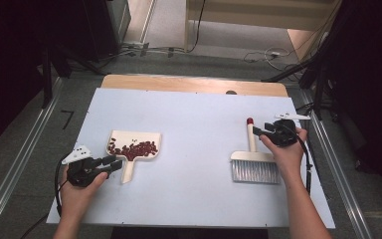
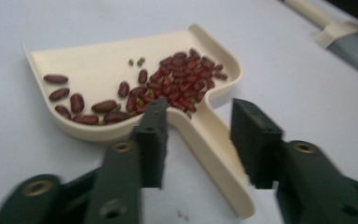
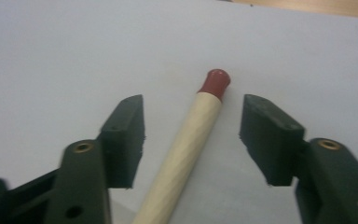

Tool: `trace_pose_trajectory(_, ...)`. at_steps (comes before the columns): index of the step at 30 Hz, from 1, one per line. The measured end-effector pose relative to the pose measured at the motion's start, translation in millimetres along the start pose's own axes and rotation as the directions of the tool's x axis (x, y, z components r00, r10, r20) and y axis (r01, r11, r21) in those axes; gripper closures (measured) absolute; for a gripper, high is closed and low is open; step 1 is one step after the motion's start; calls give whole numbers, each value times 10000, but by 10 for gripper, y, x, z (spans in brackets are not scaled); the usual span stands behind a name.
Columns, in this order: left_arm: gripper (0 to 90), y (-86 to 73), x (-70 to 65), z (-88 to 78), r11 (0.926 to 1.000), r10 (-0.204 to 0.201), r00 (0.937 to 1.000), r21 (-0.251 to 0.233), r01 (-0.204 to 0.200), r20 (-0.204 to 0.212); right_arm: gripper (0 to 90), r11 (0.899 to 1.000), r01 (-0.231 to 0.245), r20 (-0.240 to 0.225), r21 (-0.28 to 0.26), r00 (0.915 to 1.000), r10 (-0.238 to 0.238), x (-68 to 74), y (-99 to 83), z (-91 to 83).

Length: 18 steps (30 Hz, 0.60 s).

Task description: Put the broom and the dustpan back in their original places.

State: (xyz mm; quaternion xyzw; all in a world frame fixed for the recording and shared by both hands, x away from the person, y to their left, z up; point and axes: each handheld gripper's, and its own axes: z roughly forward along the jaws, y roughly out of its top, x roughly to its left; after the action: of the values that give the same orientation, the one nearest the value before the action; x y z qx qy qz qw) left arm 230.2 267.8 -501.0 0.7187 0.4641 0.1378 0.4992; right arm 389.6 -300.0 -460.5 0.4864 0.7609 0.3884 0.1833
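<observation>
Left gripper (image 1: 110, 164) jaws astride dustpan handle (image 1: 128, 169), untouched

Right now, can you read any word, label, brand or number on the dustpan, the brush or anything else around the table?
"7": a dark mark shaped like that digit on the grey floor left of the table; it may be tape, not a number.
No readable text on the dustpan.
No readable text on the brush, whose handle is plain wood with a red tip.
No print on the white table sheet.
</observation>
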Motion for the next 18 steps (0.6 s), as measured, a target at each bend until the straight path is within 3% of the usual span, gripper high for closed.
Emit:
trace_pose_trajectory(2,394,13,-20,-12,9997,146,9999,-198,-146,-41,142,9998,103,-118,-147,9999,-105,34,-40,-73)
trace_pose_trajectory(7,202,32,-73,-14,9977,366,9993,-577,-365,3,15,9972,280,-707,-693,9970,-329,97,-171,-254)
trace_pose_trajectory(13,87,42,-140,-11,9938,674,9976,-896,-656,173,0,9914,405,-1123,-1247,9922,-547,145,-339,-444)
trace_pose_trajectory(18,13,24,-130,-23,9913,639,9971,-1178,-586,421,0,9863,339,-1034,-1614,9933,-511,173,-491,-572)
